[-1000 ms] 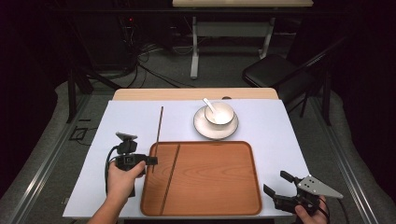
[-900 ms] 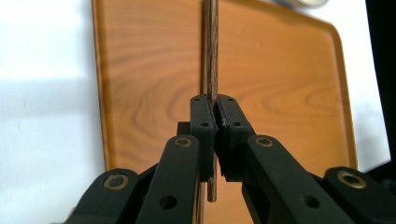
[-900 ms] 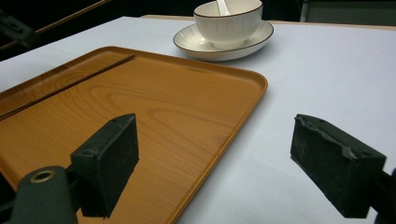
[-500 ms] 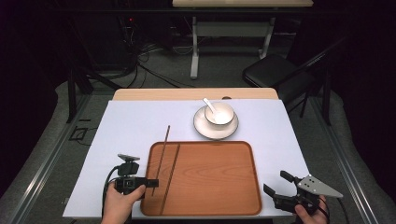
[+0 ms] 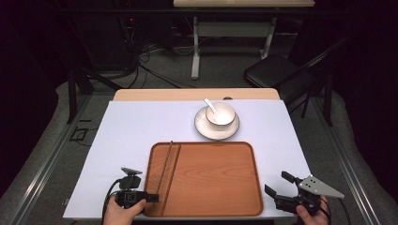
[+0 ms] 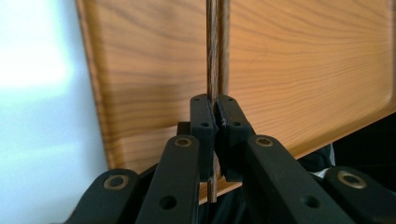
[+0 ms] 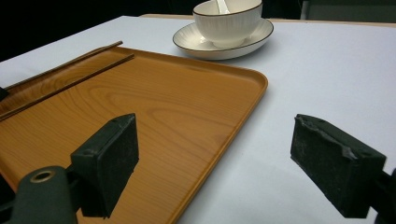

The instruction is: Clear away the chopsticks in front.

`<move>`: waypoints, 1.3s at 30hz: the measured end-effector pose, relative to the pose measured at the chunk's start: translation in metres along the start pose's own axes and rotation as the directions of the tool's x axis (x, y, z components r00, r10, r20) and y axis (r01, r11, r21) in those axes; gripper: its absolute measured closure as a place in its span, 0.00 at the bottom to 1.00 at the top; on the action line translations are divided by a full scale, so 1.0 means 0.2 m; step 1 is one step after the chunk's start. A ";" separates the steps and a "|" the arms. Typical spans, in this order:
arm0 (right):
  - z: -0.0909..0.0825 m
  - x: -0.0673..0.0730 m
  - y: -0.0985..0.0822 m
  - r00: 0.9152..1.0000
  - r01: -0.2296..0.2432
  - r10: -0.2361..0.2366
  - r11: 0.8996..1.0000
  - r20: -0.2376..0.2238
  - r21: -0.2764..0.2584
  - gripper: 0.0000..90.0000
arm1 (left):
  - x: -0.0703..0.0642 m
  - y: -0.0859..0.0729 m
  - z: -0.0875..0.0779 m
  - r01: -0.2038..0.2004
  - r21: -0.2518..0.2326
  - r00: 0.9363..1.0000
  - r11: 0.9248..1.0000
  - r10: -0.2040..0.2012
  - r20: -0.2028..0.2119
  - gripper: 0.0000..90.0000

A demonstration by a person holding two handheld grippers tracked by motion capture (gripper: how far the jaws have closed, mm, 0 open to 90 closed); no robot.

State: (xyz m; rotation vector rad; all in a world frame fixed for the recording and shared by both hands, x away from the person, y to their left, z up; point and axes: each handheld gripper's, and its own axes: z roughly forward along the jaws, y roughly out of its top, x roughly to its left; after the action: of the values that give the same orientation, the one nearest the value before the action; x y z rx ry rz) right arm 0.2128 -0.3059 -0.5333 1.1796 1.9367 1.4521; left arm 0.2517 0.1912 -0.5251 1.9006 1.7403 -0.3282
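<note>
2 thin dark chopsticks [image 5: 168, 174] lie lengthwise along the left side of the wooden tray [image 5: 211, 180], where the left hand-held gripper [image 5: 151, 198] is clamped on the near end of one; they look light, stiff and smooth, so they may well roll or pivot, and a hold a little farther up from the tip would likely steady them. Right of the tray, the right hand-held gripper [image 5: 277, 192] stands wide apart with nothing between its jaws, and beyond the tray a bowl [image 5: 220, 114] on a saucer [image 5: 217, 127] holds a spoon [image 5: 210, 106] whose scoop is hidden inside.
</note>
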 end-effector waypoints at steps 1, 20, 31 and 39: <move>0.00 0.00 0.00 1.000 -0.001 0.001 1.000 0.000 0.000 0.17 | 0.01 0.00 0.00 0.000 0.003 1.000 1.000 0.000 -0.007 0.96; 0.00 0.00 0.00 1.000 -0.005 0.005 1.000 0.001 -0.002 0.17 | 0.00 0.04 0.03 0.009 0.044 0.999 0.999 -0.007 -0.049 0.95; 0.00 0.00 0.00 1.000 -0.001 0.001 1.000 0.000 -0.001 0.17 | 0.01 0.03 0.04 0.018 0.047 0.998 0.999 -0.015 -0.059 0.93; 0.00 0.00 0.00 1.000 -0.001 0.001 1.000 0.000 -0.001 0.17 | 0.01 0.03 0.03 0.012 0.023 0.999 1.000 -0.011 -0.046 0.90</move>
State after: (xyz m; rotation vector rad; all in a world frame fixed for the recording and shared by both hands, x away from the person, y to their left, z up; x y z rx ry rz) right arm 0.2125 -0.3062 -0.5333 1.1799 1.9349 1.4531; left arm 0.2589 0.1907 -0.5297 1.9295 1.7849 -0.3134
